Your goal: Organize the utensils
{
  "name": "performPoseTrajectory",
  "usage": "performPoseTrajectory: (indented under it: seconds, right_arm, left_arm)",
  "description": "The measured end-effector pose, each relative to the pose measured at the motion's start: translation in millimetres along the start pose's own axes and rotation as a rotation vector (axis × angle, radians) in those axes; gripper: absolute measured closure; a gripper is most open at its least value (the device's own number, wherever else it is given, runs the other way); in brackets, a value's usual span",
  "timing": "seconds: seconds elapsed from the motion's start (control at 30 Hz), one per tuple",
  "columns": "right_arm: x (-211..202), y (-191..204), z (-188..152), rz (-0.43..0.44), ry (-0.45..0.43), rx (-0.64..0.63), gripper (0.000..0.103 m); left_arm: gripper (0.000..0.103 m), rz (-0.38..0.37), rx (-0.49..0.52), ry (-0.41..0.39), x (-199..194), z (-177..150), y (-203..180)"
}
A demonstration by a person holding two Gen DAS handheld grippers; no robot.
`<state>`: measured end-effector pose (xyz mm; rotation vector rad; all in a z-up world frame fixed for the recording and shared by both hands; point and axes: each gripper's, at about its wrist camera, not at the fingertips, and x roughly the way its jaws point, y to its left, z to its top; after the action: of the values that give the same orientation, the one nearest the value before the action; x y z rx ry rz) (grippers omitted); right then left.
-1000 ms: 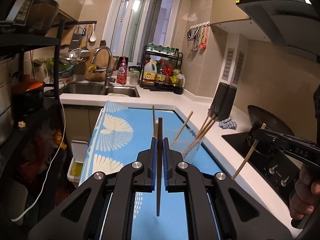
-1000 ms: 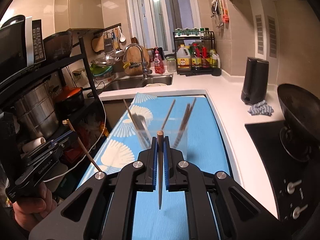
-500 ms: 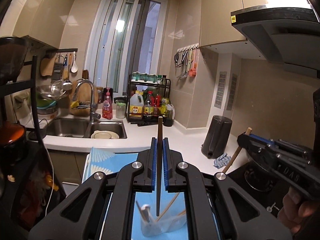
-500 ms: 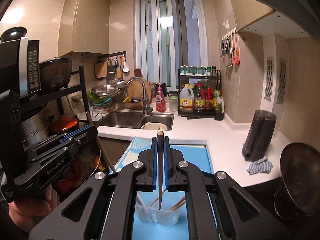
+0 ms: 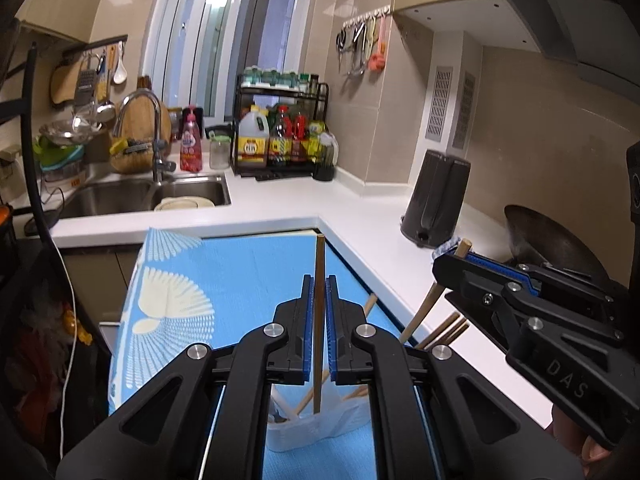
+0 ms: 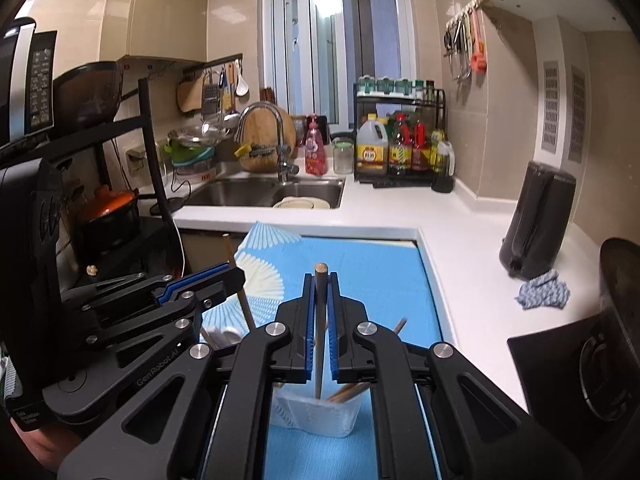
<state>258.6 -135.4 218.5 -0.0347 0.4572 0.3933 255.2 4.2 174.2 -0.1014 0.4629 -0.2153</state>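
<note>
The left gripper [image 5: 319, 312] is closed on one chopstick [image 5: 319, 280], held upright. The right gripper [image 6: 320, 312] is closed on a second chopstick [image 6: 320, 320]. Both hang above the clear cup [image 6: 320, 416] on the blue mat [image 6: 380, 272], each tip at its mouth. The cup holds several more chopsticks; I cannot count them exactly. The white counter [image 6: 460, 248] borders the mat on the right, and the mat's left edge hangs free.
</note>
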Motion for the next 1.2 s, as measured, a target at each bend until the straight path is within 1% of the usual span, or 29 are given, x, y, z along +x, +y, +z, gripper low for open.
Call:
performPoseTrajectory:
  seconds: [0.17,0.33,0.4,0.43,0.47,0.5,0.53,0.57,0.6,0.67,0.7,0.73,0.77,0.8,0.83,0.87,0.9,0.97,1.07,1.2]
  right_arm:
    - [11.6,3.0,-15.2,0.013,0.041,-0.003,0.097]
    - [11.1,8.4,-23.2,0.010,0.051,-0.013,0.097]
    - [8.5,10.2,-24.5,0.007,0.059,-0.011,0.096]
    - [6.3,11.1,-24.6,0.005,0.064,-0.011,0.094]
    - [4.3,12.1,-24.4,0.003,0.068,-0.012,0.088]
    - [-0.1,13.2,-23.5,0.001,0.066,-0.015,0.084]
    - [-5.4,13.9,-22.7,0.002,0.057,-0.018,0.074]
    - [-13.0,15.0,-21.9,0.000,0.041,-0.024,0.067]
    - [-20.0,16.3,-21.9,-0.004,0.029,-0.029,0.066]
    - [-34.1,17.9,-24.9,-0.014,0.014,-0.033,0.062]
    - [-41.4,18.7,-27.3,-0.017,0.007,-0.032,0.061]
    - [-48.6,19.1,-30.0,-0.022,-0.002,-0.032,0.057]
    - [-57.1,19.4,-34.4,-0.031,-0.015,-0.034,0.052]
    - [-64.0,19.2,-38.5,-0.041,-0.025,-0.032,0.050]
    - [-72.7,18.3,-44.2,-0.055,-0.040,-0.024,0.047]
    - [-78.5,16.5,-48.7,-0.064,-0.049,-0.016,0.040]
    - [-85.5,14.9,-55.2,-0.074,-0.060,-0.008,0.036]
    - [-95.2,10.9,-68.4,-0.104,-0.072,0.007,0.021]
    - [-103.2,3.3,-94.4,-0.137,-0.060,0.042,0.011]
    - [-103.0,1.6,-126.8,-0.179,-0.018,0.024,0.006]
  left_arm:
    - [0.097,-0.012,-0.017,0.046,7.8,-15.4,5.1]
    - [0.097,-0.027,-0.029,0.068,5.0,-20.5,7.6]
    - [0.094,-0.031,-0.031,0.066,-2.0,-19.5,8.2]
    - [0.087,-0.032,-0.031,0.063,-4.7,-18.0,7.9]
    - [0.077,-0.033,-0.036,0.052,-12.1,-15.5,8.5]
    - [0.072,-0.033,-0.040,0.041,-18.4,-13.6,8.9]
    - [0.065,-0.035,-0.044,0.028,-24.5,-11.7,8.3]
    - [0.063,-0.035,-0.047,0.011,-33.9,-10.5,8.6]
    - [0.061,-0.035,-0.047,-0.004,-43.1,-10.6,8.2]
    - [0.051,-0.031,-0.050,-0.028,-59.3,-14.0,6.8]
    - [0.048,-0.030,-0.052,-0.039,-66.5,-16.4,6.1]
    - [0.042,-0.030,-0.053,-0.050,-75.3,-21.4,4.9]
    - [0.038,-0.028,-0.054,-0.054,-80.5,-25.5,4.1]
    - [0.035,-0.021,-0.055,-0.060,-86.8,-31.0,3.5]
    - [0.030,-0.015,-0.059,-0.064,-91.2,-35.3,3.3]
    - [0.025,-0.006,-0.064,-0.068,-96.5,-42.2,3.5]
    - [0.023,0.004,-0.064,-0.072,-100.5,-49.4,3.0]
    - [0.014,0.032,-0.055,-0.072,-104.7,-63.8,2.2]
    - [0.008,0.069,-0.036,-0.052,-105.7,-90.4,-0.2]
    - [0.008,0.121,-0.028,0.022,-96.5,-124.8,-2.7]
